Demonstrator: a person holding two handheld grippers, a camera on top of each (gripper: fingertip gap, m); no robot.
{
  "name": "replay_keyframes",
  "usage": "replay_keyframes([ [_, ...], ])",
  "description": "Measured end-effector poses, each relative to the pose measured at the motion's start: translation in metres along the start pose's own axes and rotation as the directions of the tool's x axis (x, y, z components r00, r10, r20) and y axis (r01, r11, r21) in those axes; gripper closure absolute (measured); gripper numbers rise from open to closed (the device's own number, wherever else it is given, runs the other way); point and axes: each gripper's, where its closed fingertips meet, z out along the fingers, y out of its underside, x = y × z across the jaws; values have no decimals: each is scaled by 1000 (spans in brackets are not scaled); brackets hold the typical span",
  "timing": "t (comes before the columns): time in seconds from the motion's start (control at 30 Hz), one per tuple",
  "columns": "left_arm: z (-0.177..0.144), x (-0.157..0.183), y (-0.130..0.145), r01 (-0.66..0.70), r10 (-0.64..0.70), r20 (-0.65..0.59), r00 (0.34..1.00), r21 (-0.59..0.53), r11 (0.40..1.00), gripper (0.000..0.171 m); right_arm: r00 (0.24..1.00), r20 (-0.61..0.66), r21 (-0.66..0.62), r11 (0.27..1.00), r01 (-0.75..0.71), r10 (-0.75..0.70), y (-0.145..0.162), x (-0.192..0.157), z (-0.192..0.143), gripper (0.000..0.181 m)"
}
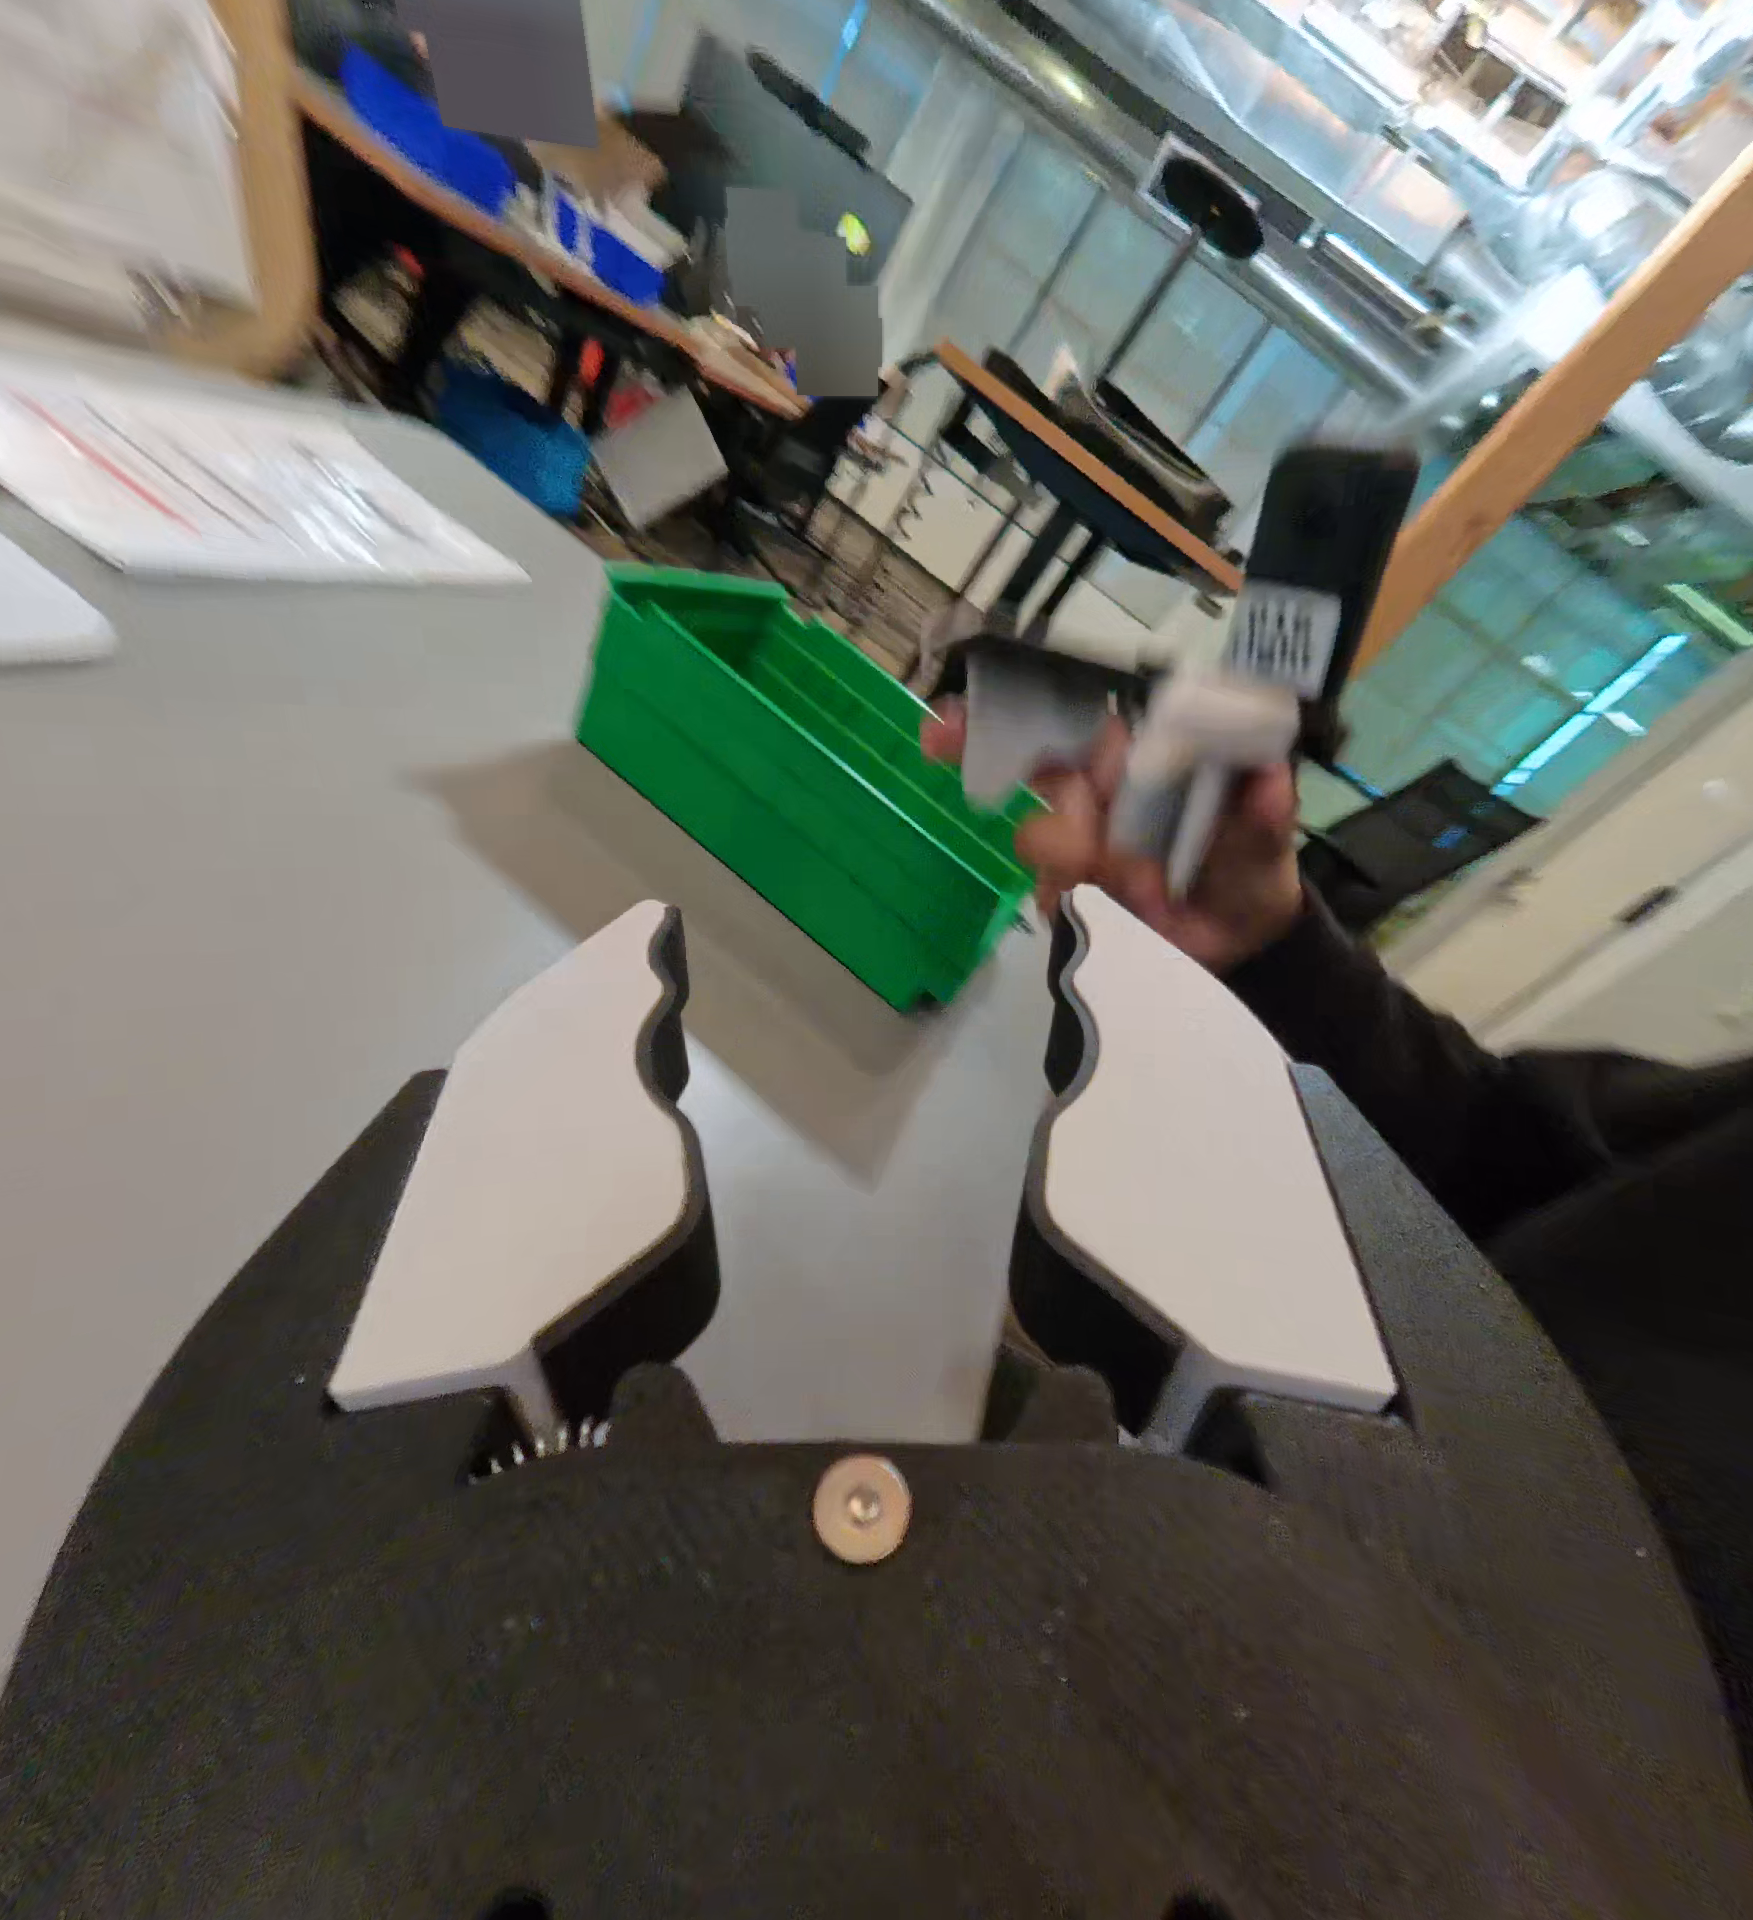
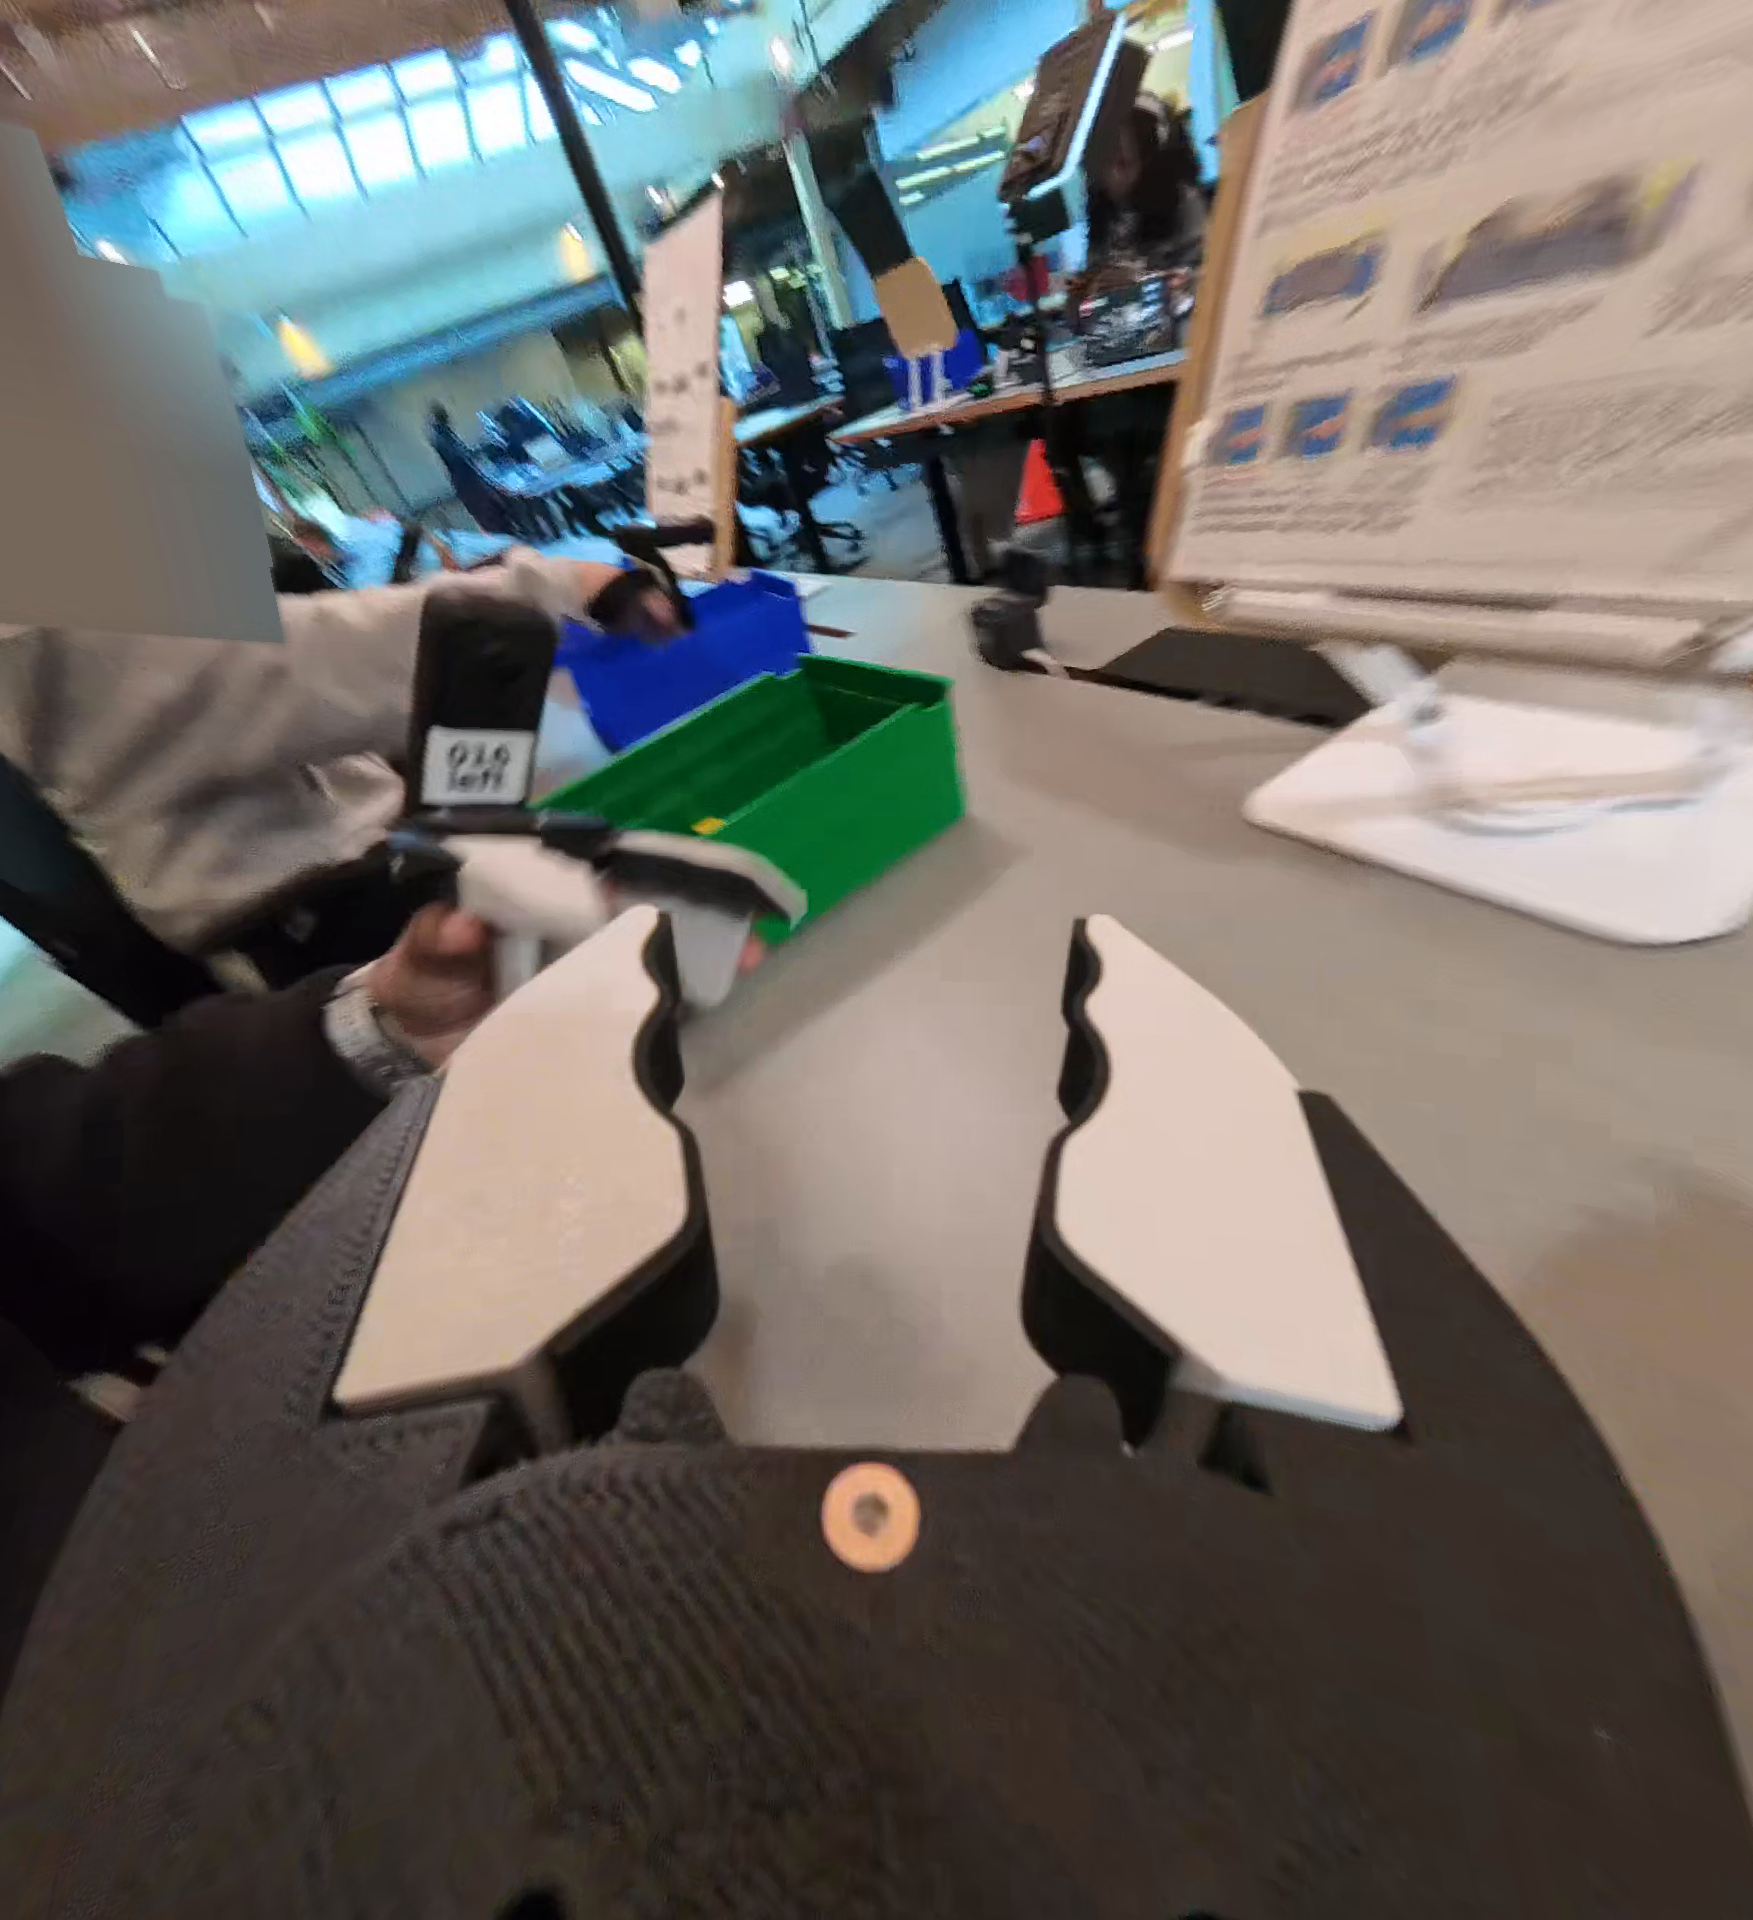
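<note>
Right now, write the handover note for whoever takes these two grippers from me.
Left gripper: open, empty, held above the grey table, pointing at the near end of the green bin.
Right gripper: open, empty, also above the table, the green bin ahead and to its left.
Green bin: lies on the table; the part of its inside that shows is empty.
Blue bin: behind the green one; contents hidden.
White stand base with a poster board: right side of the table.
Done: nothing gripped, nothing visibly placed.
Left: no job is given; the frames do not show one.
</note>
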Motion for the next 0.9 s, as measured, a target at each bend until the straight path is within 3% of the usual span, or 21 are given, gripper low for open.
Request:
replay_keyframes([
  [0.07, -18, -15, -34, -67, 65, 83, 994, 17, 998, 104, 994, 47, 1, 995, -98, 98, 31, -25, 28, 108],
  [0.17, -66, -57, -53, -136, 173, 273, 946, -151, 979, 105, 984, 51, -17, 986, -167, 168, 81, -51, 55, 113],
  [0.2, -91, -76, -60, -184, 244, 380, 892, -188, 965, 106, 984, 68, -50, 986, -159, 163, 101, -61, 60, 111],
  [0.27, -151, -118, -73, -249, 375, 596, 710, -287, 925, 106, 988, 12, -105, 983, -153, 155, 136, -65, 64, 113],
  [0.33, -217, -156, -77, -173, 406, 754, 517, -372, 912, 104, 993, 21, -159, 981, -114, 119, 146, -75, 66, 110],
  [0.37, -243, -169, -74, -115, 383, 800, 462, -374, 920, 104, 998, 13, -167, 984, -60, 63, 144, -75, 67, 110],
  [0.43, -265, -183, -59, -8, 297, 817, 494, -338, 941, 105, 998, -40, -177, 984, 35, -43, 145, -66, 67, 115],
  [0.5, -270, -192, -40, 79, 233, 806, 544, -327, 942, 109, 998, -43, -215, 976, 35, -45, 154, -64, 66, 115],
  [0.7, -284, -233, 10, 225, 308, 845, 438, -435, 872, 107, 999, -11, -234, 971, 45, -49, 158, -69, 66, 115],
  [0.9, -286, -246, 19, 244, 374, 856, 356, -471, 848, 114, 993, -17, -274, 956, 110, -119, 165, -61, 60, 116],
])
